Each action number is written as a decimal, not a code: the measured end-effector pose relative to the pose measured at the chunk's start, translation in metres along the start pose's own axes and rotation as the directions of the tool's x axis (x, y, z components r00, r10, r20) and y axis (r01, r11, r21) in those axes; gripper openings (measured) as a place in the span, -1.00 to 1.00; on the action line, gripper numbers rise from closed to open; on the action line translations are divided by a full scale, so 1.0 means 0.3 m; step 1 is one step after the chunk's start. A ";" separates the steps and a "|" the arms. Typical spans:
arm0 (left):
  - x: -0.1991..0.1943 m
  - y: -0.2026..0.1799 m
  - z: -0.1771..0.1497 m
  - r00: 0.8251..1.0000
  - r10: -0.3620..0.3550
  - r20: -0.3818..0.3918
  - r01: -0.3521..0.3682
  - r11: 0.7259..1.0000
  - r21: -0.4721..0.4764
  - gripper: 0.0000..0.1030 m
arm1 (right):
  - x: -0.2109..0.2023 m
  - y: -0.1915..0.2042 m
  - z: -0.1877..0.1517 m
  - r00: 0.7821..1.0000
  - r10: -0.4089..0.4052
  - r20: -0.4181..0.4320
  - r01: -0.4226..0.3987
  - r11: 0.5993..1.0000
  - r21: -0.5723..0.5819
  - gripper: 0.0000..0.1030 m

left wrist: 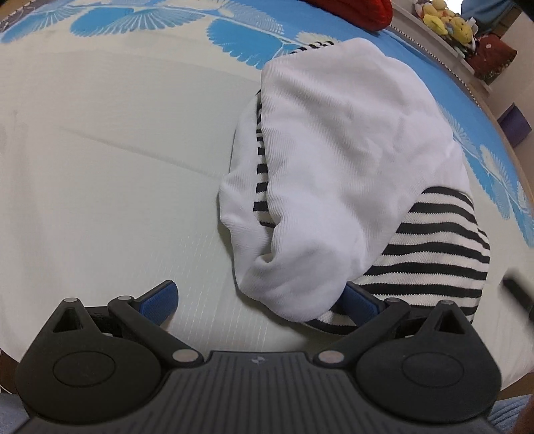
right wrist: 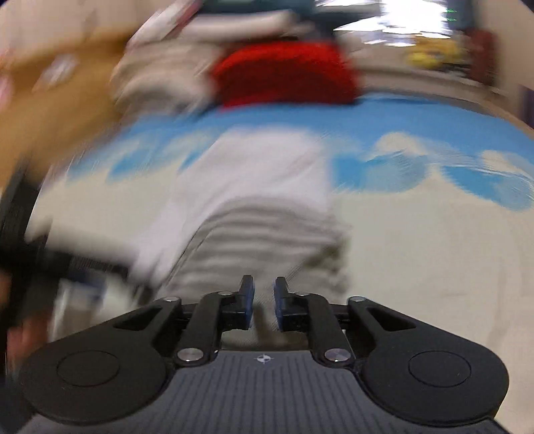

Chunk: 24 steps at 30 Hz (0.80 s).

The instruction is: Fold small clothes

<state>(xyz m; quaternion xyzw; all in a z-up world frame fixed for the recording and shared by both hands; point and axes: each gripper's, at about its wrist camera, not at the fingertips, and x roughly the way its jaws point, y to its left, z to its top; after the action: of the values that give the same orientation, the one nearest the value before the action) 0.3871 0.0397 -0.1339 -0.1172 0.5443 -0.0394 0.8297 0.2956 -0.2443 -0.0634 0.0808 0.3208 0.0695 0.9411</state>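
Observation:
A small garment, white point(left wrist: 337, 160) with a black-and-white striped part point(left wrist: 430, 253), lies bunched on the bed. My left gripper point(left wrist: 260, 295) is open wide just in front of it; its right finger point(left wrist: 357, 298) is partly under the white fold, its left finger point(left wrist: 160, 293) rests on the bare mat. In the blurred right wrist view the same garment point(right wrist: 253, 200) lies ahead of my right gripper point(right wrist: 263, 297). Its jaws stand a narrow gap apart with nothing between them.
The bed has a pale mat with a blue leaf print point(left wrist: 243, 36). A red knit item point(left wrist: 353, 11) and stacked clothes point(right wrist: 173, 66) lie at the far end. Plush toys point(left wrist: 440, 16) sit on a shelf at the right.

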 end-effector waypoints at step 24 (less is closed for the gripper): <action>-0.052 0.083 -0.076 0.984 -0.174 0.025 0.164 0.862 -0.480 0.99 | 0.283 -0.160 0.495 0.981 0.094 -0.168 -0.134 0.960 -0.246 0.76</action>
<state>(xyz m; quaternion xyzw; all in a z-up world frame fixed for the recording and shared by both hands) 0.3584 0.0635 -0.1346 -0.3660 0.5326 0.0229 0.7628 0.4574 -0.2918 -0.0070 -0.0289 0.3760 0.1708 0.9103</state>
